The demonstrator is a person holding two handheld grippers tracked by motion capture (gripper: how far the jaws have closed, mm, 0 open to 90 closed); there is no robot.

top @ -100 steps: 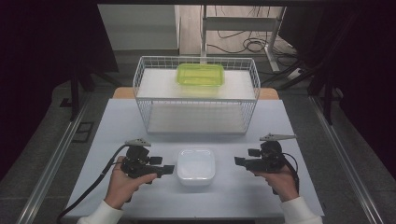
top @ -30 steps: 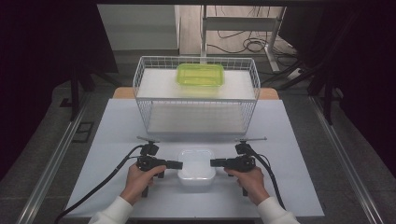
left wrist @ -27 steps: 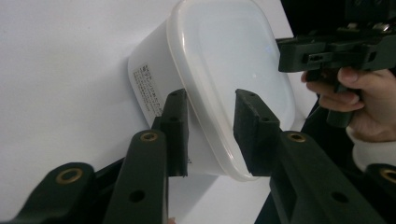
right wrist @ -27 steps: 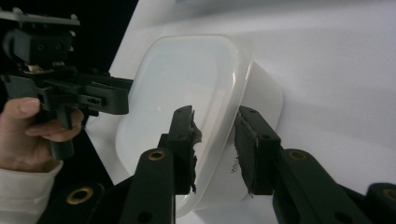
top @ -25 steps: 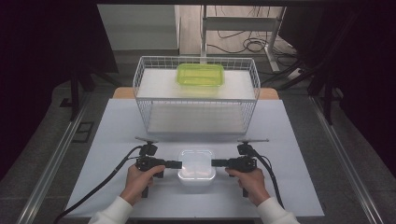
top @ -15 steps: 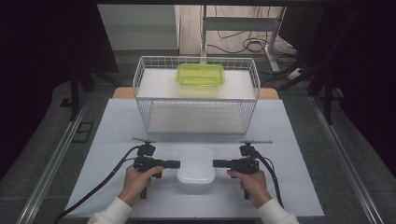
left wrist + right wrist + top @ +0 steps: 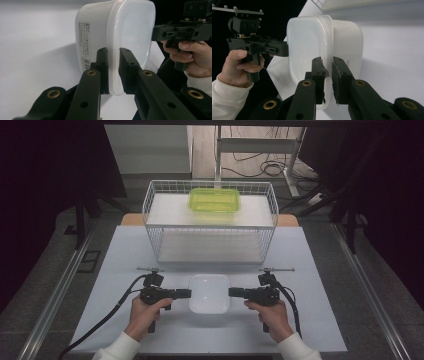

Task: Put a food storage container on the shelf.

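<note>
Both grippers have closed in from either side: left gripper (image 7: 186,293) and right gripper (image 7: 233,292), jaws just closing, now pinch opposite rims of one white lidded container (image 7: 209,293) between them. Beyond them, one wire basket (image 7: 210,227) holds one green container (image 7: 214,199).

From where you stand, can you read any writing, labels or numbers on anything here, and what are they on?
Only one text: a printed label with a barcode on the side wall of the white lidded container, seen in the left gripper view. Its lines are too small and blurred to read.
Nothing else carries readable text.
</note>
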